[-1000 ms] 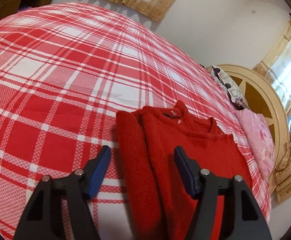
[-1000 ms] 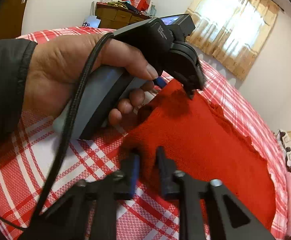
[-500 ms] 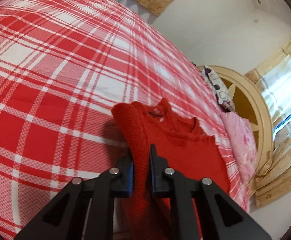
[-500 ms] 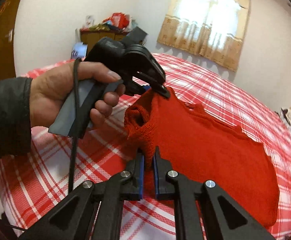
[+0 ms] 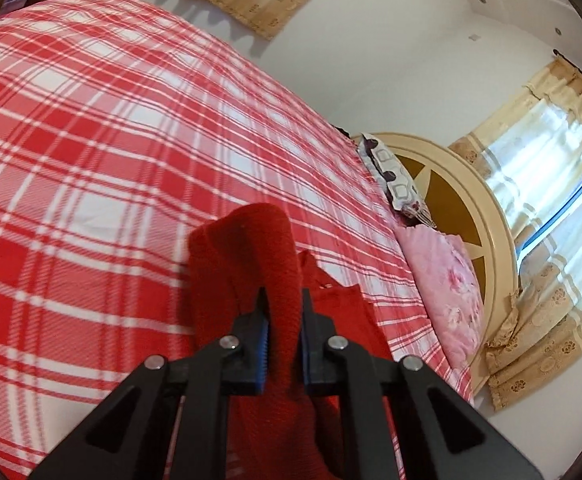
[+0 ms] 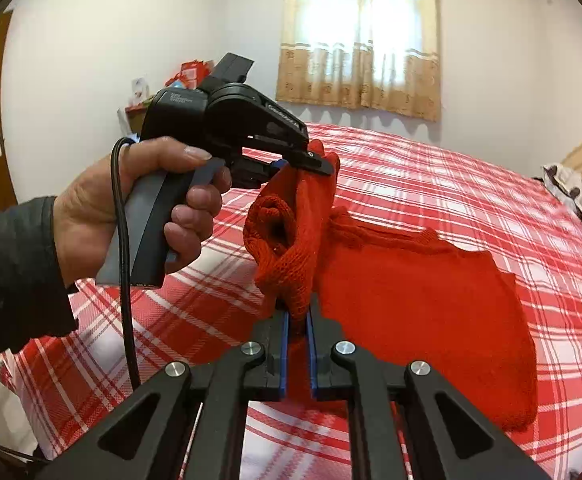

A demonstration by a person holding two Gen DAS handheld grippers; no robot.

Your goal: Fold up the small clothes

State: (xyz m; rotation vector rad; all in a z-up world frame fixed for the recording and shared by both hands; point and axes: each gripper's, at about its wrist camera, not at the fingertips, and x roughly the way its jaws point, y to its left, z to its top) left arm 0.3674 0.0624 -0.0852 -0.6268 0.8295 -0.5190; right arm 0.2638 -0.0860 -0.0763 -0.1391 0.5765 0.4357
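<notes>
A small red knit sweater (image 6: 411,292) lies on a bed with a red-and-white plaid sheet (image 6: 451,184). Its left edge is lifted off the bed. My left gripper (image 5: 282,312) is shut on a fold of the sweater (image 5: 259,252) near the shoulder; it also shows in the right wrist view (image 6: 311,160), held in a hand. My right gripper (image 6: 297,320) is shut on the bunched sleeve end of the same edge. The rest of the sweater rests flat on the sheet to the right.
A cream and brown headboard (image 5: 463,216) with a patterned pillow (image 5: 395,180) and a pink pillow (image 5: 447,280) stands at the bed's far end. Curtained windows (image 6: 359,36) are on the walls. A cluttered dresser (image 6: 163,88) stands in the corner.
Both grippers, shut on the sweater's left edge, have lifted it higher off the bed. The left gripper was open a second ago and closed on the fold.
</notes>
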